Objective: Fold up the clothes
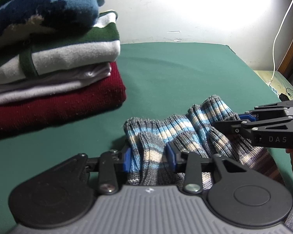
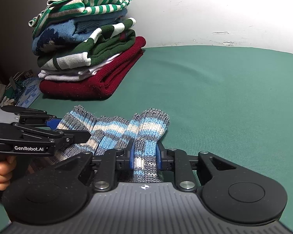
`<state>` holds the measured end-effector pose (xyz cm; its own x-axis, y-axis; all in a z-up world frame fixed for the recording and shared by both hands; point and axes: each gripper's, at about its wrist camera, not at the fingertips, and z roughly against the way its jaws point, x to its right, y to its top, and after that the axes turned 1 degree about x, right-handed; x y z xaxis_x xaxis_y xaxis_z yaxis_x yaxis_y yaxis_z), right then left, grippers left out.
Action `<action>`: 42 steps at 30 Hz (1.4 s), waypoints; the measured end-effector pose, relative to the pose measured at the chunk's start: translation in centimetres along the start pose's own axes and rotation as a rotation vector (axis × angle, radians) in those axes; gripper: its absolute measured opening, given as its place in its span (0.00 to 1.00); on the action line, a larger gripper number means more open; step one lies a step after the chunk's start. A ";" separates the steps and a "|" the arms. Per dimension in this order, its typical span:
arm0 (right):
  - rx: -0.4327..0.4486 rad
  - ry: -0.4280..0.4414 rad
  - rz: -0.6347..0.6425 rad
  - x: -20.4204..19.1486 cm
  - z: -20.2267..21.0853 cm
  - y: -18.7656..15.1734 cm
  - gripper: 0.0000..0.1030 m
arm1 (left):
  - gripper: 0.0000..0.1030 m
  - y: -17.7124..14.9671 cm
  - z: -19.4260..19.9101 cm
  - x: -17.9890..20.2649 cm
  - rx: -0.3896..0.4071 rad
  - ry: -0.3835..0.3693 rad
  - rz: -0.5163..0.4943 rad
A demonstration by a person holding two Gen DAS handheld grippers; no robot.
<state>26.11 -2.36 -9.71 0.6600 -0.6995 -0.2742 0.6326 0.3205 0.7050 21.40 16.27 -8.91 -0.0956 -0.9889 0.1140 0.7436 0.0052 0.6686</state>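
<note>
Both hand-held grippers are pinching the same striped knit garment [image 1: 166, 134], a grey, light blue and cream ribbed piece bunched up on the green tabletop [image 1: 175, 74]. The left hand-held gripper [image 1: 149, 156] has its blue pads squeezed onto a thick fold at the garment's left end, and the right hand-held gripper [image 2: 145, 154] is clamped on a narrower fold at the right end. The knit sags in ridges between the two.

The left wrist view is too close to the folded stack [image 1: 48, 58] to show all of it: you get the dark red knit at the bottom, white and green layers above it, and a blue patterned piece, with the top cropped. It also picks up a white cable [image 1: 279, 39] hanging down the wall on the far right, and the other gripper coming in from the right with fabric between its fingers.

The right wrist view shows the whole stack [image 2: 87, 48], including the green-and-white striped top piece sitting a bit rumpled. It stands well apart from the striped knit, towards the back left corner. This view also catches the person's hand [image 2: 0, 175] wrapped around the left gripper's handle, plus some clutter past the tabletop's left edge that's too blurry to identify.
</note>
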 end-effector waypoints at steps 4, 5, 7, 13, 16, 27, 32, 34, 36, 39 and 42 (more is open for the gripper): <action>0.005 -0.001 0.010 -0.1 0.1 0.0 0.20 | 0.37 -0.4 0.3 0.5 0.010 0.018 -0.046; 0.005 -0.001 0.010 -0.1 0.1 0.0 0.20 | 0.37 -0.3 0.3 0.4 0.009 0.017 -0.045; 0.005 -0.005 0.015 -0.2 0.1 0.0 0.20 | 0.36 -0.3 0.3 0.3 0.008 0.013 -0.040; 0.010 -0.020 0.032 -0.4 0.0 -0.2 0.20 | 0.30 -0.2 0.3 -0.1 0.001 -0.002 -0.016; 0.019 -0.033 0.049 -0.7 0.0 -0.3 0.21 | 0.29 -0.2 0.1 -0.3 -0.005 -0.012 0.003; 0.038 -0.079 0.043 -1.4 0.0 -0.7 0.22 | 0.31 -0.3 0.4 -0.4 -0.013 -0.014 0.031; 0.045 -0.089 0.049 -1.7 0.0 -0.8 0.22 | 0.40 -0.5 0.5 -0.4 -0.021 0.007 0.034; 0.047 -0.092 0.052 -1.7 0.0 -0.8 0.22 | 0.47 -0.6 0.5 -0.4 -0.019 0.012 0.037; 0.050 -0.096 0.054 -1.8 0.0 -0.9 0.22 | 0.50 -0.7 0.5 -0.7 -0.016 0.014 0.049; 0.054 -0.100 0.056 -1.9 0.0 -1.0 0.22 | 0.50 -0.8 0.6 -0.9 -0.010 0.007 0.058; 0.055 -0.095 0.041 -1.8 0.1 -1.0 0.22 | 0.44 -1.1 0.8 -0.8 0.002 -0.009 0.054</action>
<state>24.29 -1.50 -9.87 0.6416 -0.7449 -0.1828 0.5810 0.3164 0.7499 20.16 17.16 -9.12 -0.0613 -0.9858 0.1562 0.7462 0.0587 0.6631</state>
